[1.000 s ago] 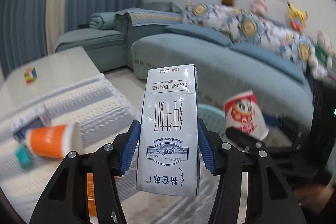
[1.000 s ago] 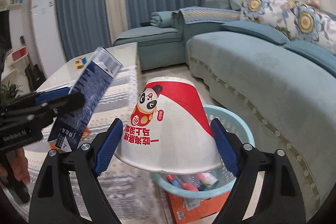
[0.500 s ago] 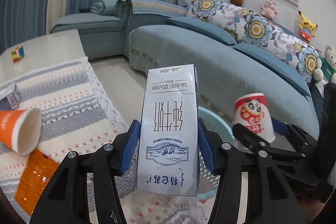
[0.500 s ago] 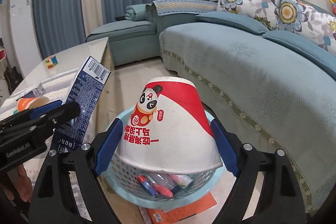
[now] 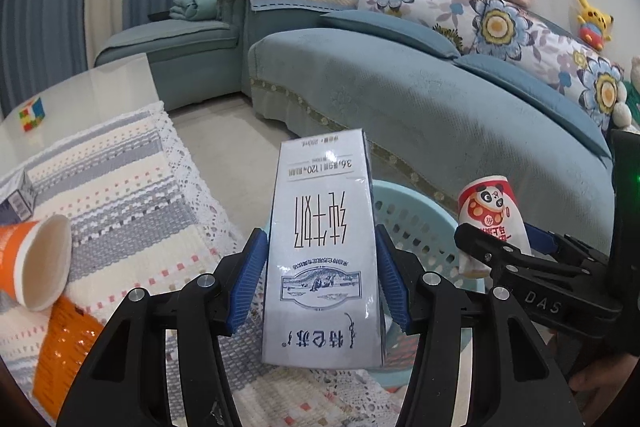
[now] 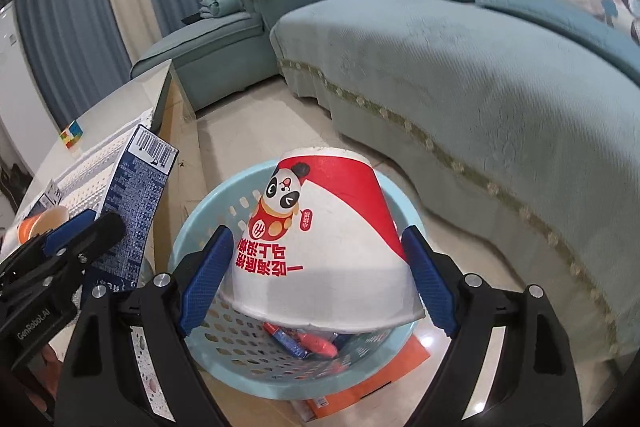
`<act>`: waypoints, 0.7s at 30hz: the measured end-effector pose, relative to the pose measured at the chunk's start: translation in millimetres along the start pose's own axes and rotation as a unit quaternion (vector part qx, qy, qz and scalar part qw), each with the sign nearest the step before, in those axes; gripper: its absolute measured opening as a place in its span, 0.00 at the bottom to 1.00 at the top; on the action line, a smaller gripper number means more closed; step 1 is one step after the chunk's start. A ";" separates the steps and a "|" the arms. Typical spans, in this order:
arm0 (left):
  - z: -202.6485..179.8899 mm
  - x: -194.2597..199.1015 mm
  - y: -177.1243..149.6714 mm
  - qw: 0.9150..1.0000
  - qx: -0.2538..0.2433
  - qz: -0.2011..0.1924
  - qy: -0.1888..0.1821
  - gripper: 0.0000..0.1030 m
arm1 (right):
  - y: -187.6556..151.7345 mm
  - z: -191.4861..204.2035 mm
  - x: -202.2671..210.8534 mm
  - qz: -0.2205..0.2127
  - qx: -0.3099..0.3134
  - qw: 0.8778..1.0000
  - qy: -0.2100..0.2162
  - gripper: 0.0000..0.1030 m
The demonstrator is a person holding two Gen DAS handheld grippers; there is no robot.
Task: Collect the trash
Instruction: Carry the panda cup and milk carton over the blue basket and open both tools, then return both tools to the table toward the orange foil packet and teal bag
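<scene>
Milk carton: my left tool grips the white milk carton by its 2 long sides, blue pads pressed flat against it, print upside down, far end toward 12 o'clock. In the right wrist view the same carton shows its dark blue printed side and barcode at 9 o'clock, tilted.

Paper bowl: my right tool clamps the red and white panda paper bowl across its wide rim, jaws spread broad, base pointing away from me at 12 o'clock. In the left wrist view that bowl sits at 3 o'clock.

Basket: the light blue perforated basket stands on the floor right under the bowl, with a few small wrappers in the bottom. From the left wrist view its rim shows just behind the carton.

Orange sheet: an orange flat thing lies under the basket at 5 o'clock.

Desk: the desk lies at 9 to 10 o'clock, covered by a striped knitted cloth. An orange paper cup lies on its side on the cloth at 8 o'clock, mouth toward me. A puzzle cube rests on bare desk at 10 o'clock.

Sofa: a teal sofa runs from 12 to 3 o'clock, just beside the basket.
</scene>
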State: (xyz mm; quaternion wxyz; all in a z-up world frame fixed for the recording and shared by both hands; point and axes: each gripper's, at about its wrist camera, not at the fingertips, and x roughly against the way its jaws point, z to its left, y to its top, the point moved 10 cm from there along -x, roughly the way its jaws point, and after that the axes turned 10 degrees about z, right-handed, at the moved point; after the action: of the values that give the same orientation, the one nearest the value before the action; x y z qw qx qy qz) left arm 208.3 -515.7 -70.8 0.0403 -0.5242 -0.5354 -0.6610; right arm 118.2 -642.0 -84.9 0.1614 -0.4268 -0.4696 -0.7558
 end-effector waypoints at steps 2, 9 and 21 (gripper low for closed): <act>0.7 0.9 1.5 1.000 0.000 -0.003 0.002 0.51 | -4.0 0.6 -2.8 0.006 -0.009 1.000 0.006 0.80; 6.6 -4.6 -1.9 1.000 0.023 -0.001 -0.006 0.69 | -9.5 -7.3 -17.5 0.040 -0.066 0.996 0.052 0.80; 8.1 26.6 2.9 1.000 0.009 -0.025 -0.003 0.70 | 7.9 26.3 14.5 0.017 -0.060 0.992 0.108 0.80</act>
State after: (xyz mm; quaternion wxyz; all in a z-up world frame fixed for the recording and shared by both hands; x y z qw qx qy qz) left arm 203.5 -497.4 -50.3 0.0266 -0.5126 -0.5541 -0.6554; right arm 127.8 -621.5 -63.6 0.1983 -0.3596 -0.3956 -0.8215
